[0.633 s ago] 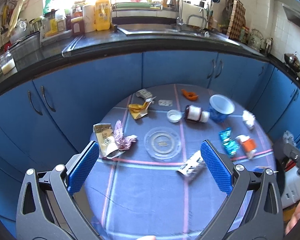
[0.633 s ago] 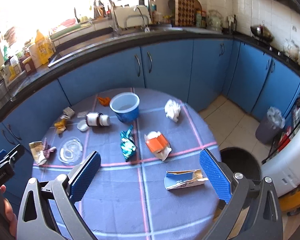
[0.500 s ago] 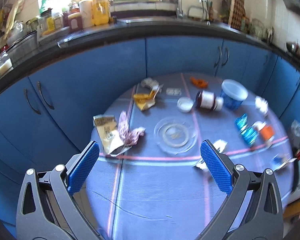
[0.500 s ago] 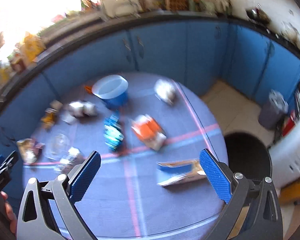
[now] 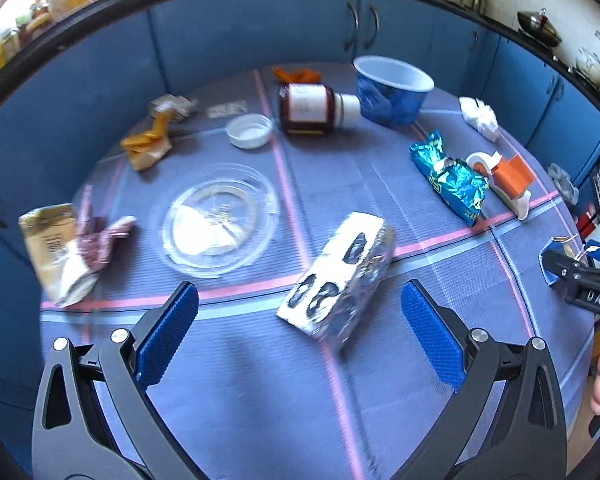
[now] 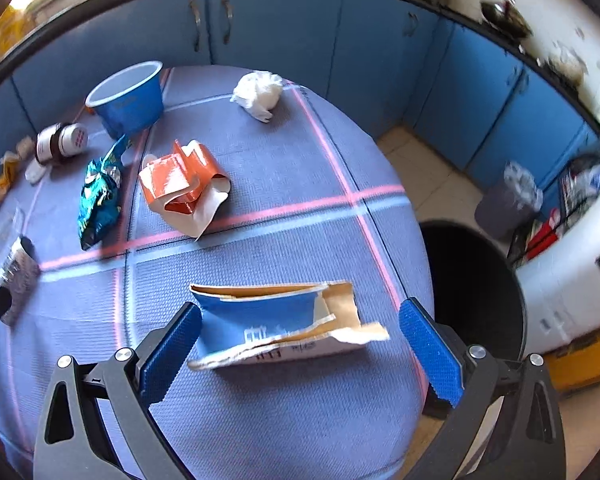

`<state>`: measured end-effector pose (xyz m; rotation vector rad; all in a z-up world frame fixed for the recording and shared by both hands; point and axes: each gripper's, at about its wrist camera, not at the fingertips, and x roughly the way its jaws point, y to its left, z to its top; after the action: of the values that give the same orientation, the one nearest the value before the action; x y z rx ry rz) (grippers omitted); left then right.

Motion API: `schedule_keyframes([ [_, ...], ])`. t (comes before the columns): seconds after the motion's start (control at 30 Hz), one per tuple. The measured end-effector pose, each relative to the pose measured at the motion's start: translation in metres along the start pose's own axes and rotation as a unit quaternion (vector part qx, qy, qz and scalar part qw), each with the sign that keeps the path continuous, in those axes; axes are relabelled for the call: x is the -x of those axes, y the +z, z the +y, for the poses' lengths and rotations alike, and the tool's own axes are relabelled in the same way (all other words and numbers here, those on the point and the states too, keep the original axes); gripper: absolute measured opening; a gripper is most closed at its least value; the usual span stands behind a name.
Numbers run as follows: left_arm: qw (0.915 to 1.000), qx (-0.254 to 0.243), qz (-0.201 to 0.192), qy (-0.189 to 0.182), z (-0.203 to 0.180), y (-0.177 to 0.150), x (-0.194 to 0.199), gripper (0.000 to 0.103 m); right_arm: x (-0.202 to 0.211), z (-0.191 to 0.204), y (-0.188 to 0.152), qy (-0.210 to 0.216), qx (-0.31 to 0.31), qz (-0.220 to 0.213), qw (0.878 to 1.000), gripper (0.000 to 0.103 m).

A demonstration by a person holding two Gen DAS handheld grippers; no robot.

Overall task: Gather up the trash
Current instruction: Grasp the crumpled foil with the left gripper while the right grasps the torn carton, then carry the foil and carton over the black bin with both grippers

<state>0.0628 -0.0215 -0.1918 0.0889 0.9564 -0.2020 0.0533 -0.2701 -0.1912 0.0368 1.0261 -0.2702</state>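
- We see daylight burn out the upper left corner of both views
- We find the foil packet [image 5: 340,276] smeared by motion
- We see the cabinets [image 6: 284,20] bend and soften toward each dark round rim

the round table's purple-blue checked cloth [image 6: 284,240] looks woven and matt. the torn blue-and-tan carton [image 6: 276,328] is dull cardboard with a rough edge. the crinkled silver foil packet [image 5: 340,280] and teal wrapper [image 5: 448,176] shine. the clear round lid [image 5: 216,216] is glossy plastic.
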Motion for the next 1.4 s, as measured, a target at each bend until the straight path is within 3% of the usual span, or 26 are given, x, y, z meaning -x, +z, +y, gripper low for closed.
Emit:
schedule_keyframes([
  [0.17, 0.9998, -0.001, 0.020, 0.008, -0.009, 0.006, -0.015, 0.095, -0.007, 0.008, 0.008, 0.010, 0.020, -0.013, 1.000, 0.096],
  [0.37, 0.9997, -0.017, 0.012, 0.008, -0.019, 0.006, -0.014, 0.064, -0.010, 0.010, 0.013, 0.020, 0.033, -0.019, 0.999, 0.096],
  [0.43, 0.9997, -0.020, 0.014, 0.009, -0.021, 0.007, -0.015, 0.048, -0.009, 0.011, 0.011, 0.030, 0.034, -0.020, 0.999, 0.089],
  [0.5, 0.9998, -0.013, 0.016, 0.006, -0.022, 0.006, -0.012, 0.040, -0.006, 0.012, 0.009, 0.050, 0.033, -0.021, 0.998, 0.080],
  [0.63, 0.9999, -0.009, 0.007, -0.004, -0.023, 0.003, -0.004, 0.030, 0.001, 0.019, 0.005, 0.049, 0.051, -0.033, 0.997, 0.077],
  [0.97, 0.9988, -0.022, -0.037, -0.025, -0.055, 0.034, 0.023, 0.030, 0.031, 0.008, 0.019, 0.049, 0.049, -0.088, 0.994, 0.077],
  [1.17, 0.9948, -0.059, -0.061, -0.056, -0.105, 0.070, 0.030, 0.030, 0.037, -0.037, 0.037, 0.013, 0.001, -0.111, 0.994, 0.077],
  [1.4, 0.9877, -0.103, -0.071, -0.093, -0.167, 0.091, 0.027, 0.030, 0.028, -0.102, 0.039, -0.035, -0.063, -0.100, 0.992, 0.077],
])
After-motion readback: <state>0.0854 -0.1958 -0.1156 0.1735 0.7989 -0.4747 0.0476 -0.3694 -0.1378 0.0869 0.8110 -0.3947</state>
